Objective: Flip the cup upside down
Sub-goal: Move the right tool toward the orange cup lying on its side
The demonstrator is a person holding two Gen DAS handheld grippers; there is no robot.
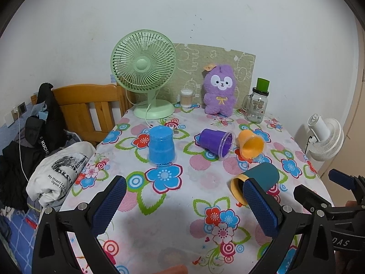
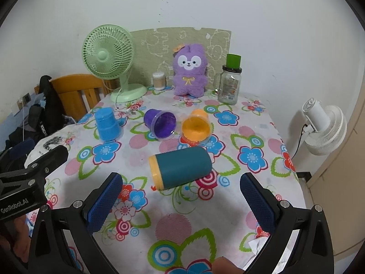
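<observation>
A teal cup with a yellow rim (image 2: pixel 181 167) lies on its side on the flowered tablecloth, mouth to the left; it also shows in the left wrist view (image 1: pixel 262 178), partly behind a finger. A purple cup (image 2: pixel 160 123) (image 1: pixel 216 142) and an orange cup (image 2: pixel 196 126) (image 1: pixel 249 145) lie on their sides behind it. A blue cup (image 2: pixel 107 123) (image 1: pixel 160 145) stands upside down at the left. My right gripper (image 2: pixel 181 191) is open and empty, just in front of the teal cup. My left gripper (image 1: pixel 184 196) is open and empty over the cloth.
A green fan (image 1: pixel 146 73), a cotton-swab jar (image 1: pixel 187 98), a purple plush toy (image 1: pixel 220 91) and a glass jar with a green cap (image 1: pixel 257 105) stand along the back edge. A wooden chair (image 1: pixel 89 105) and piled clothes (image 1: pixel 57 173) are left; a white fan (image 1: pixel 324 134) is right.
</observation>
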